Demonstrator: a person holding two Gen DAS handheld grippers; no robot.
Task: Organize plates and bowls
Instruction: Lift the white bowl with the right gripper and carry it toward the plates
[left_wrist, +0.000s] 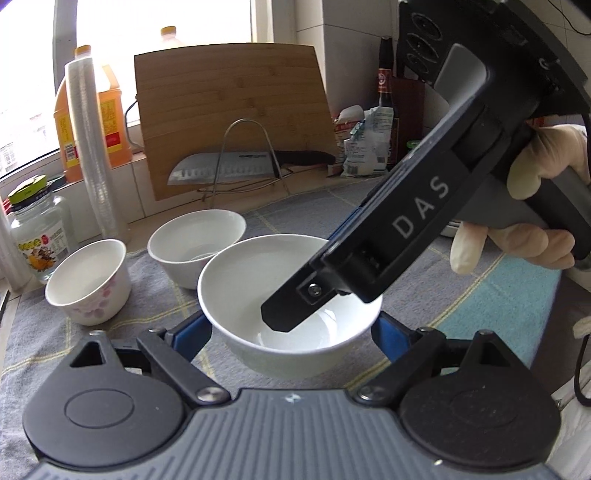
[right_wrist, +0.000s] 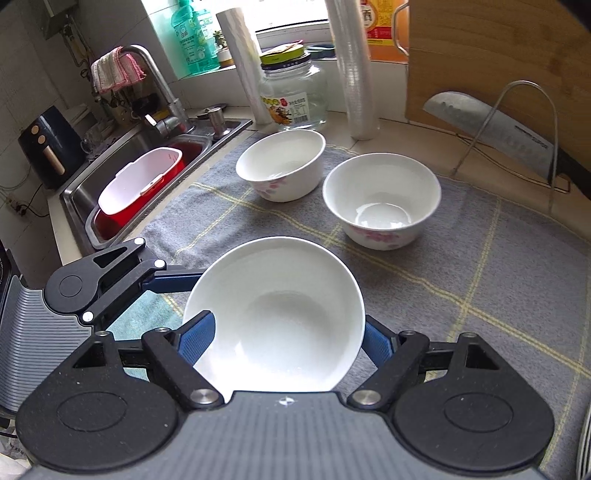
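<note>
Right gripper (right_wrist: 288, 339): clamped across the plain white bowl (right_wrist: 275, 317) — one blue pad lies inside the rim on the near left, the other presses the outer wall on the right; in the left wrist view its black finger dips into the bowl's hollow.
Left gripper (left_wrist: 291, 332): its blue pads hug the bowl's outer wall on both sides, so I judge it gripped too, though the contact itself is partly hidden by the rim.
Plain white bowl: held between both grippers, tilted, seemingly just above the grey checked cloth (right_wrist: 480, 266).
Flowered bowls: the nearer flowered bowl (right_wrist: 382, 201) and the farther flowered bowl (right_wrist: 281, 166) stand upright on the cloth, close together but apart, both beyond the held bowl.
Step in hand: probably carrying the plain bowl to nest with the others.
Doing it well: keep both grips even and level the bowl before lowering — glazed walls slip.
Watch for: the knife (right_wrist: 491, 134) leaning in the wire rack (right_wrist: 532, 122) to the right.
</note>
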